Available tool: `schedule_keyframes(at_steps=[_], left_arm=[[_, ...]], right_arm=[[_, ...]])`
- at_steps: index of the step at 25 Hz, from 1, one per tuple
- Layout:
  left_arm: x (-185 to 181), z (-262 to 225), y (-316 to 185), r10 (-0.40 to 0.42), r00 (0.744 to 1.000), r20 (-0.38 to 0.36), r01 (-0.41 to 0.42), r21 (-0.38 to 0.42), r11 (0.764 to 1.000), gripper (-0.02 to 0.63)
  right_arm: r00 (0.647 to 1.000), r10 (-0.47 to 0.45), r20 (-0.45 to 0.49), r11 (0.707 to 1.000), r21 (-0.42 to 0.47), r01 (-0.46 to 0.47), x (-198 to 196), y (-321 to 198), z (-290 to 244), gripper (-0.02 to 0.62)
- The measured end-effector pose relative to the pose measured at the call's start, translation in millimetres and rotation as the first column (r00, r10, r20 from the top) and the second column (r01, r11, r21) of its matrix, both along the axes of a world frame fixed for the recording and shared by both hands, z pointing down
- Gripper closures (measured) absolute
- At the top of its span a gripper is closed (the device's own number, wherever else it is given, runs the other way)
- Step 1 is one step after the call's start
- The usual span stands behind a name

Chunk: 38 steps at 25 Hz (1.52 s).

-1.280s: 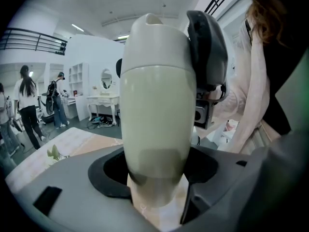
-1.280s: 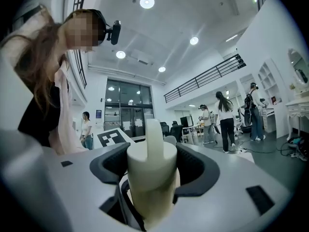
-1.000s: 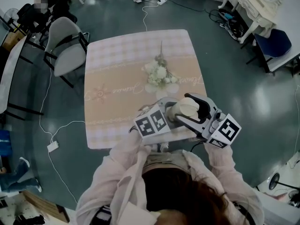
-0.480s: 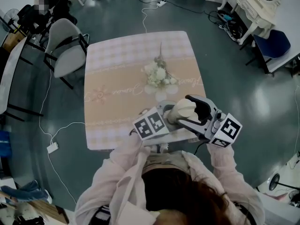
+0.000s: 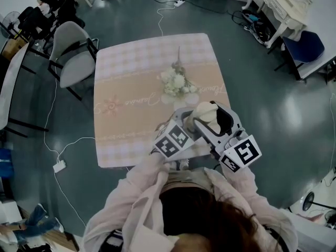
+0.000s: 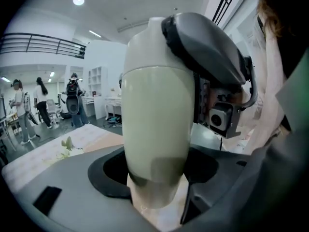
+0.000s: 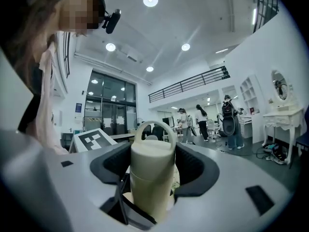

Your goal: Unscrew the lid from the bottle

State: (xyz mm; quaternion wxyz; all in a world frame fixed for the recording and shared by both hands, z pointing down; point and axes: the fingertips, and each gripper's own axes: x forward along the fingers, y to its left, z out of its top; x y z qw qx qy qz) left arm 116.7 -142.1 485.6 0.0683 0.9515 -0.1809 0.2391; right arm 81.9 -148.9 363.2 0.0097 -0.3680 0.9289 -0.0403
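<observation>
Pink checked table, white flowers, grey chair, cream bottle

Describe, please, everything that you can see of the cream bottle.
The bottle is cream, smooth and matt, plastic by its look, with a rounded body and a loop-handled lid still on. It is held over the near edge of the table: the left tool grips its body, the right tool its lid.

bottle over table near-right corner. left gripper around its body, right gripper around the lid, to the right. flower bunch on table just behind. chair off far-left corner.
</observation>
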Motion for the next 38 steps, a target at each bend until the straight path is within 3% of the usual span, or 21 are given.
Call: schedule_keyframes(at_steps=[3, 6, 11, 14, 17, 22, 27, 31, 34, 38], left_arm=[[0.2, -0.4, 7.1, 0.049, 0.999, -0.008, -0.05, -0.01, 0.999, 0.292], [-1.3, -3.4, 15.3, 0.128, 0.992, -0.007, -0.128, -0.006, 0.992, 0.291], [-0.1, -14.1, 39.1, 0.317, 0.948, -0.037, -0.317, -0.006, 0.948, 0.291], [2.1, -15.0, 46.0, 0.361, 0.931, -0.047, -0.362, -0.009, 0.932, 0.291], [3.0, -16.0, 39.3, 0.321, 0.945, -0.055, -0.322, -0.012, 0.947, 0.291], [-6.3, -5.3, 4.2, 0.106, 0.994, 0.013, -0.107, 0.022, 0.994, 0.291], [-12.0, 2.8, -10.0, 0.004, 0.998, 0.057, -0.008, 0.058, 0.998, 0.292], [-13.1, 4.1, -6.8, 0.02, 0.998, 0.059, -0.024, 0.057, 0.998, 0.291], [-14.0, 4.3, 0.6, 0.084, 0.995, 0.058, -0.087, 0.048, 0.995, 0.291], [-14.1, 4.8, 15.4, 0.201, 0.979, 0.042, -0.203, 0.04, 0.978, 0.291]], right_arm=[[0.995, -0.095, 0.0, 0.995, 0.01, 0.095, -3.9, 7.5, -2.2, 0.298], [0.973, -0.23, 0.0, 0.973, 0.01, 0.23, -6.5, 16.1, -4.7, 0.298], [0.879, -0.475, 0.036, 0.879, 0.074, 0.471, -9.2, 38.0, -11.5, 0.299], [0.837, -0.545, 0.051, 0.837, 0.093, 0.539, -8.0, 43.7, -12.9, 0.299], [0.865, -0.499, 0.06, 0.865, 0.089, 0.493, -6.1, 36.7, -13.4, 0.296], [0.939, -0.327, 0.106, 0.945, 0.053, 0.323, -5.2, 17.5, -13.4, 0.241], [0.987, -0.154, 0.042, 0.988, 0.021, 0.153, -12.1, -0.7, -5.8, 0.252], [0.988, -0.15, 0.029, 0.989, 0.016, 0.149, -13.7, -3.4, -4.1, 0.29], [0.969, -0.245, 0.024, 0.97, 0.017, 0.244, -16.6, 3.4, -4.0, 0.29], [0.917, -0.398, 0.001, 0.916, 0.061, 0.397, -21.1, 19.4, -4.6, 0.291]])
